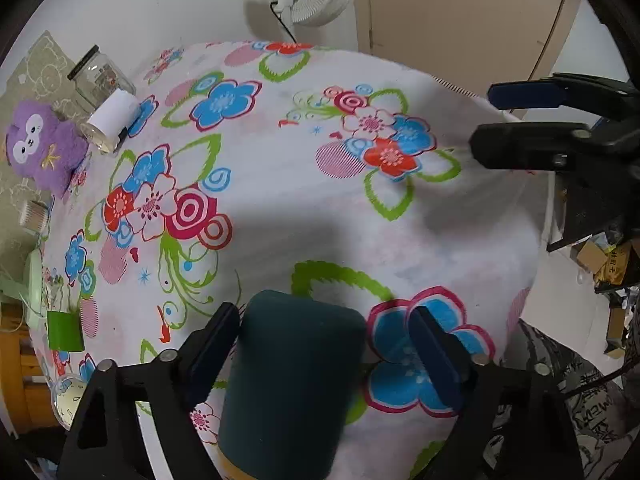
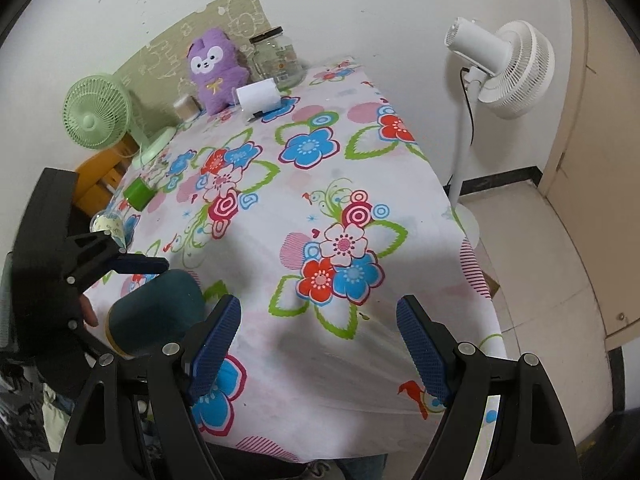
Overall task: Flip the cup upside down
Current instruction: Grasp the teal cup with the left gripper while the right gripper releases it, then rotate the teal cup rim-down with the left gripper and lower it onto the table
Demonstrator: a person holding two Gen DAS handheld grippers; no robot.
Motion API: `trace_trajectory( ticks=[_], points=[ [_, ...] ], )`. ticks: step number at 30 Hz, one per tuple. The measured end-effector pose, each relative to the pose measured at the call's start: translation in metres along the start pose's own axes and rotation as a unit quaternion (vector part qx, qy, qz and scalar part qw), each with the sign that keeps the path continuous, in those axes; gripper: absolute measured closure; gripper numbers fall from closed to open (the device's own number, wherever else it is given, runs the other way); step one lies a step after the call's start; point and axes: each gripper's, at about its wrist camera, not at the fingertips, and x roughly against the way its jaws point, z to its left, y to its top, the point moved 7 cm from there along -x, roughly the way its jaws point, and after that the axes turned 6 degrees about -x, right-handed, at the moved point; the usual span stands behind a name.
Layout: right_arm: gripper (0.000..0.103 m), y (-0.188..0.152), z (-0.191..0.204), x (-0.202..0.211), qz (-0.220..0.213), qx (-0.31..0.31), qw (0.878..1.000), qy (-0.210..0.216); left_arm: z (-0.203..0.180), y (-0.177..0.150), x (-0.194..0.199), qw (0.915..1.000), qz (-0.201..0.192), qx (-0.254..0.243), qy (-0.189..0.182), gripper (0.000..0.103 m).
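I see a floral tablecloth by a white wall, a fan beside it. My left gripper stands spread around the dark teal cup; my right gripper gapes empty.

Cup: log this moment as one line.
cup: between left hand-held gripper fingers, ungripped | right hand-held gripper: open, empty | flip: unclear

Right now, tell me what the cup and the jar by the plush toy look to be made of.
The dark teal cup looks matte, with no glare, perhaps ceramic or coated plastic; its pale yellowish rim band leaves that open. The jar looks like clear glass: see-through with bright reflections, under a dark lid, likely metal.
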Motion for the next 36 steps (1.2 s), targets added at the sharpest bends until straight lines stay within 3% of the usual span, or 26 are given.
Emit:
trace_trajectory(
  ticks=[5,10,22,29,36],
  points=[
    [0.021,-0.001,0.002,-0.002,0.003,-0.001,1.0,0.003,0.004,-0.001,-0.004,0.9999,0.01,0.008,-0.005,0.034],
    [0.021,0.001,0.008,-0.003,0.002,0.004,1.0,0.008,0.005,-0.002,-0.001,0.9999,0.002,0.015,-0.003,0.034],
    [0.021,0.003,0.039,-0.002,-0.001,0.036,0.999,0.017,0.014,-0.007,0.059,0.9946,-0.085,0.055,0.024,0.034],
    [0.021,0.003,0.056,-0.003,0.001,0.053,0.998,0.02,0.035,-0.023,0.112,0.9758,-0.171,0.117,0.07,0.035],
    [0.021,-0.001,0.08,-0.008,0.007,0.077,0.997,0.025,0.057,-0.048,0.139,0.9593,-0.204,0.176,0.085,0.035]
  ],
)
